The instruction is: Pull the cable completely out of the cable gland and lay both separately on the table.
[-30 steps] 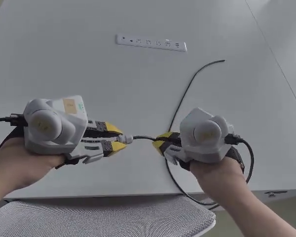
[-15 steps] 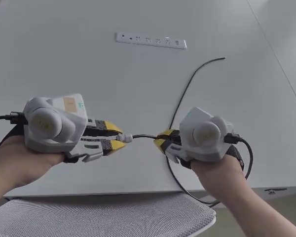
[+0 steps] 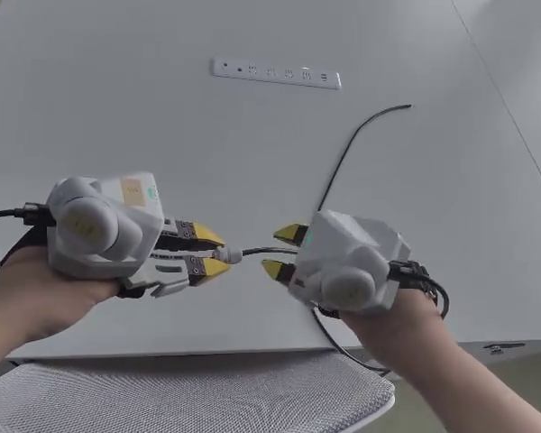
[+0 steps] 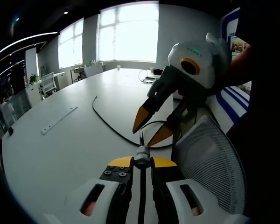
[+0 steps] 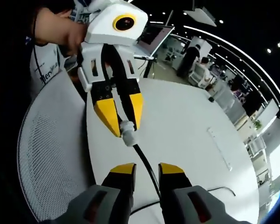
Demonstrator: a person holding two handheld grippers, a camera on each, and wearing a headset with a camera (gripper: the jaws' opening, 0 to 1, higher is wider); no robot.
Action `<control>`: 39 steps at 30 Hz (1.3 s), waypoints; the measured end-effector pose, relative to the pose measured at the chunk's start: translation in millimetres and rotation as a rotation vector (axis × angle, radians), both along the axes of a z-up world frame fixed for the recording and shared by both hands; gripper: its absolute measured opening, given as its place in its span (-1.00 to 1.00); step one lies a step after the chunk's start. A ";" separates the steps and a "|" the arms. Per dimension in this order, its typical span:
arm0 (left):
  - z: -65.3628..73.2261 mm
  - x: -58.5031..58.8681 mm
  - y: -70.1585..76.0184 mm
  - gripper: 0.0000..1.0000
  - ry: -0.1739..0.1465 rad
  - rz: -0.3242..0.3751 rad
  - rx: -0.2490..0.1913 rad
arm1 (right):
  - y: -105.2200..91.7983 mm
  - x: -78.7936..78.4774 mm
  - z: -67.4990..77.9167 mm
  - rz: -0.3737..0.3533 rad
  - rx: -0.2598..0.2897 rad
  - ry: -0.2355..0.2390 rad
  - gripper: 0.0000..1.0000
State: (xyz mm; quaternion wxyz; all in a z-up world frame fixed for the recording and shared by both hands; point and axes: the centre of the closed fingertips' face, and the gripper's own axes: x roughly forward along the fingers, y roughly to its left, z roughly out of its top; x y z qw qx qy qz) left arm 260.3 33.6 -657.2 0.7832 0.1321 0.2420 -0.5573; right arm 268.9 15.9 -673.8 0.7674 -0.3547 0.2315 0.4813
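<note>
The left gripper [image 3: 218, 253] was clamped on the small white plastic cable gland [image 3: 230, 255], holding it just above the white table [image 3: 162, 135], probably to anchor it for the pull. The right gripper [image 3: 279, 252] had its jaws spread, straddling the thin black cable [image 3: 343, 162] just beside the gland without gripping it. There were 1 gland, 1 cable and 2 grippers.

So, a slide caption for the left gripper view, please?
Left gripper holds the cable gland; the open right gripper straddles the black cable.
</note>
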 end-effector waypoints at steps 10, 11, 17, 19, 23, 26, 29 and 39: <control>2.1 -1.5 -2.9 -0.69 -0.004 0.001 -0.005 | 12.1 -1.8 0.3 0.077 -0.062 -0.068 -0.94; 2.0 -1.9 -3.1 -0.69 -0.001 0.001 -0.005 | 11.8 -1.9 0.1 0.081 -0.062 -0.067 -0.94; 3.2 -1.2 -2.1 -0.69 -0.006 0.000 -0.011 | 8.7 -0.8 0.5 0.060 -0.040 -0.056 -0.97; 3.3 -0.5 -1.1 -0.69 -0.008 0.000 -0.010 | 5.3 1.2 -0.7 0.025 -0.016 -0.023 -0.98; 5.3 0.7 -0.4 -0.69 -0.014 0.001 -0.015 | -3.0 5.1 -1.8 -0.014 0.001 0.007 -0.98; 6.8 1.3 -1.0 -0.69 -0.018 0.000 -0.020 | -6.6 6.3 -0.9 -0.033 0.020 0.023 -0.98; 7.1 1.8 -1.6 -0.69 -0.021 -0.003 -0.020 | -11.4 8.3 -3.0 -0.065 0.034 0.050 -0.98; 8.4 4.0 -3.0 -0.69 -0.025 0.000 -0.028 | -20.6 11.2 -8.9 -0.199 0.123 0.172 -0.98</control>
